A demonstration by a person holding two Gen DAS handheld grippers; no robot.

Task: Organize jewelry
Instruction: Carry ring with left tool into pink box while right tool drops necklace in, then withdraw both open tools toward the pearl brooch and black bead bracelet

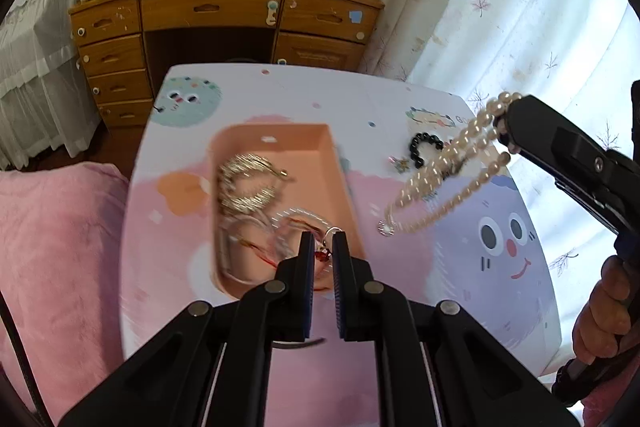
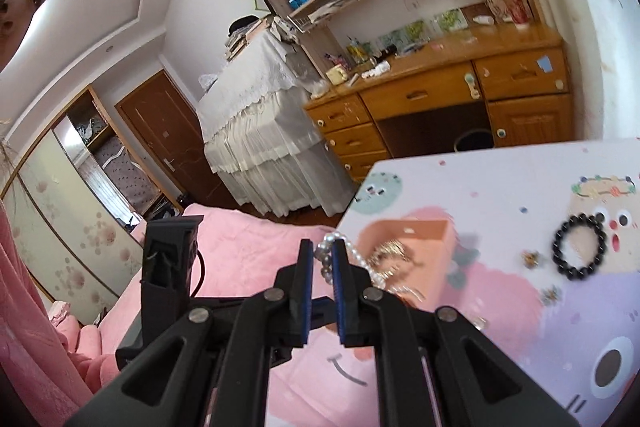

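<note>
While raised, right hand-held gripper pinches dangling pearl necklace

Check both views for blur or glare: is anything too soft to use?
Left wrist view: the pink tray and its contents are motion-smeared, the pearl necklace slightly soft, the curtain overexposed by backlight. Right wrist view: tray and table print soft, far furniture sharp; fisheye bends the edges in both.
</note>
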